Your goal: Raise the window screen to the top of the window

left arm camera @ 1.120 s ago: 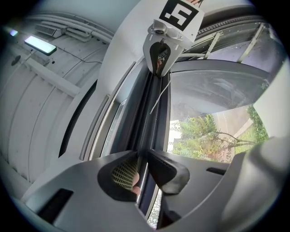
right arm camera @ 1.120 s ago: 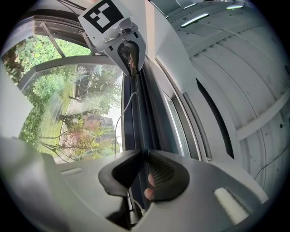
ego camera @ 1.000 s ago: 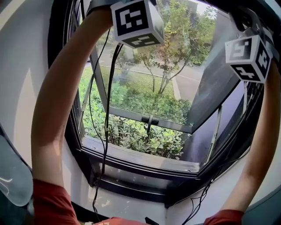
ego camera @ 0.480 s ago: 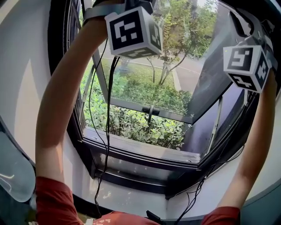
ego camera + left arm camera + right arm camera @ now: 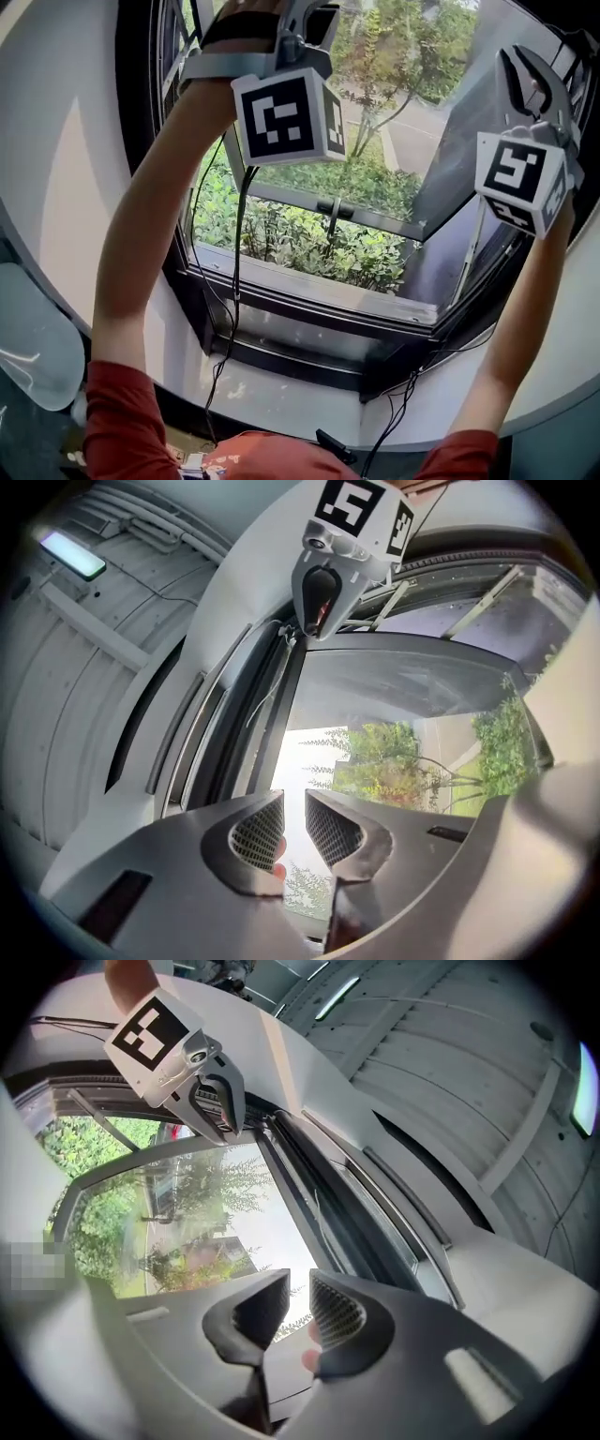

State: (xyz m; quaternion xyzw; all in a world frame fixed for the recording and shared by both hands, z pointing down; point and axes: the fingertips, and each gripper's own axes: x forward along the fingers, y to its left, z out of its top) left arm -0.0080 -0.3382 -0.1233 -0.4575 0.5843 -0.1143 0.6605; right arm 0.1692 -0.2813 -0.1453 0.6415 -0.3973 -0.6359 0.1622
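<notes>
The window frame [image 5: 319, 292] fills the head view, and its glass sash [image 5: 450, 159] is swung outward over green shrubs. I can make out no screen mesh across the opening. My left gripper [image 5: 309, 21] is held high at the top left of the opening. My right gripper [image 5: 531, 82] is up at the top right. In the left gripper view the jaws [image 5: 293, 822] stand slightly apart with nothing between them, aimed at the dark top frame [image 5: 272, 696]. The right gripper's jaws [image 5: 298, 1312] show the same narrow empty gap below the top track [image 5: 328, 1194].
A latch handle [image 5: 333, 208] sits on the sash's lower rail. Black cables [image 5: 234, 281] hang from the left gripper down past the sill. White wall curves round the window on both sides. Ceiling lights [image 5: 70, 553] show overhead.
Both arms and their marker cubes have come down in the head view. The right gripper's jaws now show above its cube. The jaw gaps look unchanged.
</notes>
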